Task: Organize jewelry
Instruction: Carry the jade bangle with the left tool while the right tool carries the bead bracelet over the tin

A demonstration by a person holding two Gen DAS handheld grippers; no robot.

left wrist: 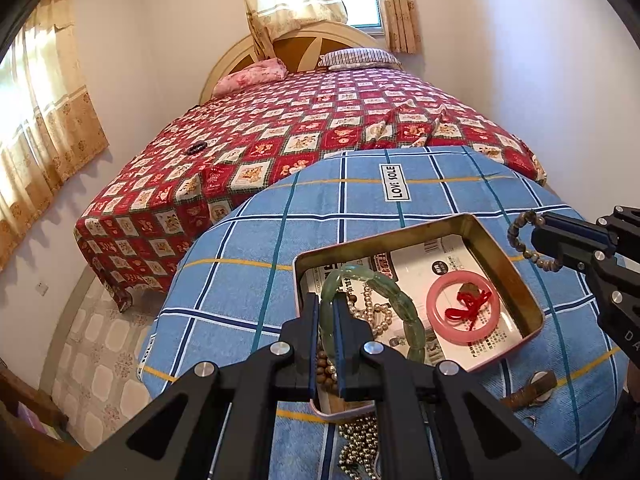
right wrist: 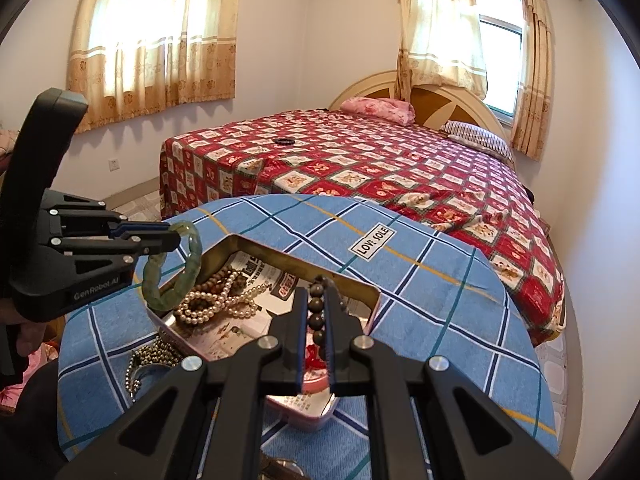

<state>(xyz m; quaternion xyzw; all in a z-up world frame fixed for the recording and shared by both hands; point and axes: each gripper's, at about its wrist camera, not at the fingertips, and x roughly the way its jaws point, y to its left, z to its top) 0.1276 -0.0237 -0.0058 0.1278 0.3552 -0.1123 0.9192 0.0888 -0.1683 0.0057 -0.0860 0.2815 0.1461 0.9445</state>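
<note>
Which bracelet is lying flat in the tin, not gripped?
The pink bangle, flat on the printed paper in the tin. The green bracelet is clamped by the left gripper, the brown bead bracelet by the right gripper.

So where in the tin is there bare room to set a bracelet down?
Bare newspaper lining lies between the pink bangle and the tin's far wall. The near-left end is crowded with the pearl strand and brown beads.

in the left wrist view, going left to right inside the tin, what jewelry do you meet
green bangle held by the left tool → pearl strand → pink bangle with red cord; the tin wall comes last.
</note>
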